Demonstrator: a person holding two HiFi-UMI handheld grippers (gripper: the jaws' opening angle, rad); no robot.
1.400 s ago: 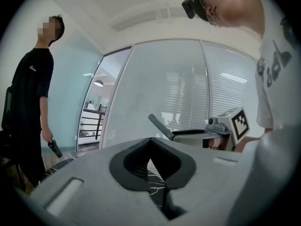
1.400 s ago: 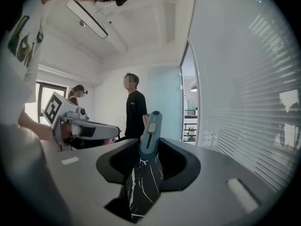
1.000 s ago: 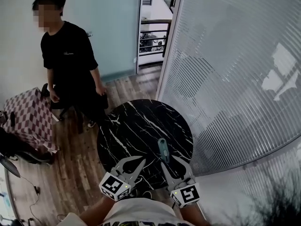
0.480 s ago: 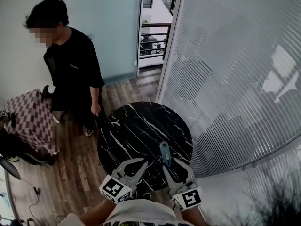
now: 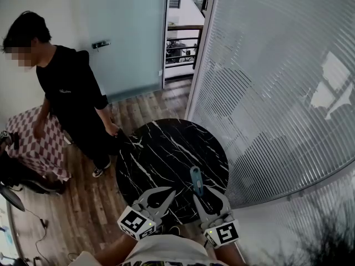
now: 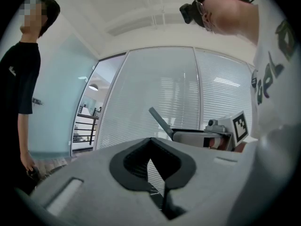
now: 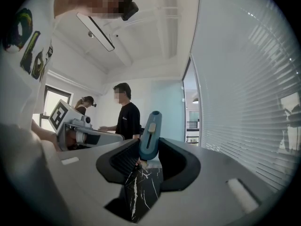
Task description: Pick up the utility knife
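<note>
Utility knife (image 5: 195, 180) clamped at one end in the right gripper (image 5: 208, 196), blue body sticking out ahead of the jaws above the black marble table (image 5: 161, 148), left gripper (image 5: 161, 197) alongside, jaws together, empty.

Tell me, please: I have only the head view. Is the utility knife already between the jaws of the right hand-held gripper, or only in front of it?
Observer: It is between them. In the right gripper view the utility knife is clamped near its lower end by the right hand-held gripper and tilts up, clear of the marble table.
Operator: Which face of the knife looks toward that camera?
Observer: The face with the pale slider.
Operator: Does the left hand-held gripper hold anything?
Observer: No. In the left gripper view the left hand-held gripper has its jaws together with nothing between them.
</note>
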